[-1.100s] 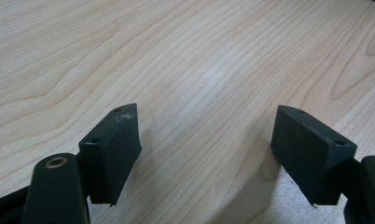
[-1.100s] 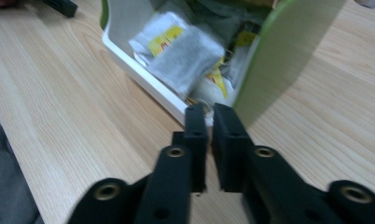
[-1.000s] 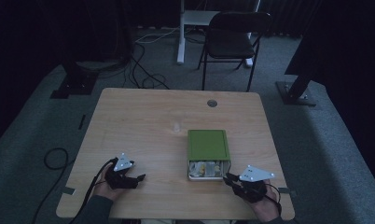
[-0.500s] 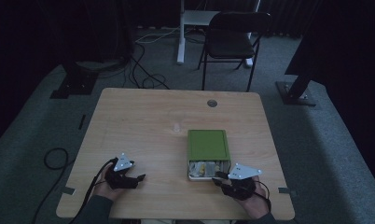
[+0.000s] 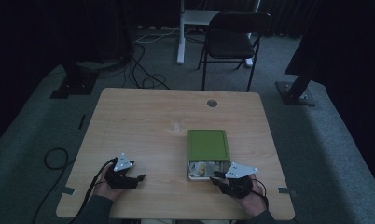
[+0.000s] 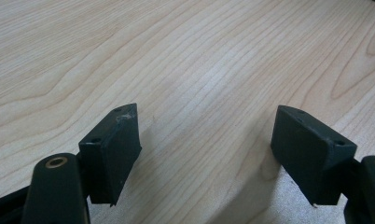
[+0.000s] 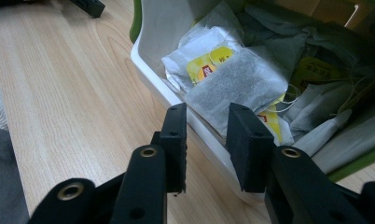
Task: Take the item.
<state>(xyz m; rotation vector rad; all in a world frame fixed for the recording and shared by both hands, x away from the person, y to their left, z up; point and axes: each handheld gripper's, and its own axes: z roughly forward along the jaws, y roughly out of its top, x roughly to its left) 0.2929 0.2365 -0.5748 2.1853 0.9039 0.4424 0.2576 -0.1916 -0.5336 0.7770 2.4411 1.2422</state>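
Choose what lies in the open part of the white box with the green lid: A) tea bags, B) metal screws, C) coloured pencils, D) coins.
A: the right gripper view shows flat paper tea bags with yellow tags and strings piled inside the white box.

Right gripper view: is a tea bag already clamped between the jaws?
No: the right gripper straddles the white box wall, while the tea bag lies inside, unclamped.
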